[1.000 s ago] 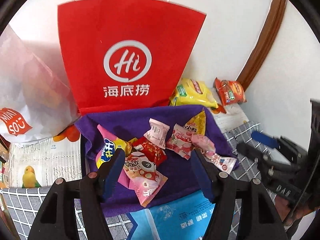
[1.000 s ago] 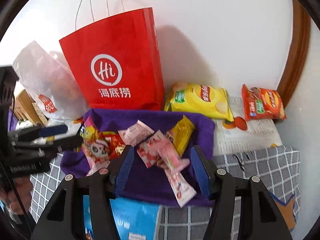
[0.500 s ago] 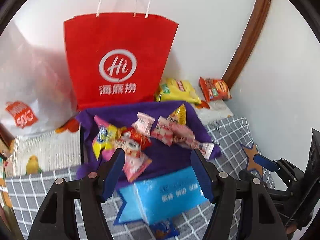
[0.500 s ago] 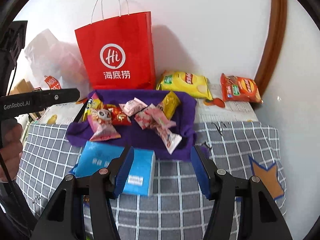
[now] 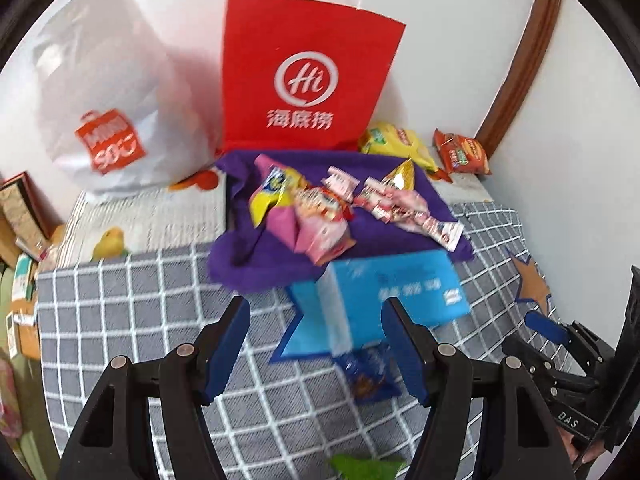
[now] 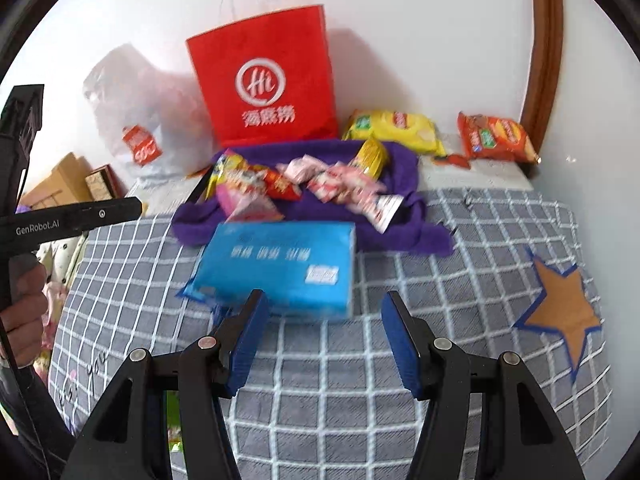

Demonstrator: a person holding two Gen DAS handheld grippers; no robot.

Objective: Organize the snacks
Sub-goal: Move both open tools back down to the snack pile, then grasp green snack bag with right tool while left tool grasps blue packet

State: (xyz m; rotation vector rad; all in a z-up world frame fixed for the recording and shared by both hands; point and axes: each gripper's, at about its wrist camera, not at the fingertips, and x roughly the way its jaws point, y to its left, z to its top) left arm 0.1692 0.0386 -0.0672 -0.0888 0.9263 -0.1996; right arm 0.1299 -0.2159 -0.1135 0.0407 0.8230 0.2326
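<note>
Several small snack packets [image 5: 320, 216] [image 6: 320, 184] lie heaped on a purple cloth [image 5: 256, 264] [image 6: 404, 168] in front of a red paper bag [image 5: 304, 76] [image 6: 264, 80]. A yellow chip bag [image 5: 394, 140] [image 6: 394, 128] and an orange chip bag [image 5: 462, 152] [image 6: 494, 136] lie by the wall to the right. A blue tissue pack [image 5: 380, 296] [image 6: 280, 264] sits nearer, with a small blue packet [image 5: 370, 372] below it. My left gripper [image 5: 316, 344] and right gripper [image 6: 322, 338] both hang open and empty over the checked cover, short of the tissue pack.
A white plastic bag [image 5: 116, 92] [image 6: 144, 120] stands left of the red bag. Cardboard boxes [image 6: 60, 184] sit at the far left. The grey checked cover [image 5: 140, 320] [image 6: 460, 280] carries a brown star patch [image 6: 564, 308]. A hand [image 6: 24, 312] holds the other gripper's handle.
Both grippers have pulled back from the snack pile, which now looks smaller and farther off. The blue tissue pack and more checked cover have come into view. Jaw gaps are unchanged.
</note>
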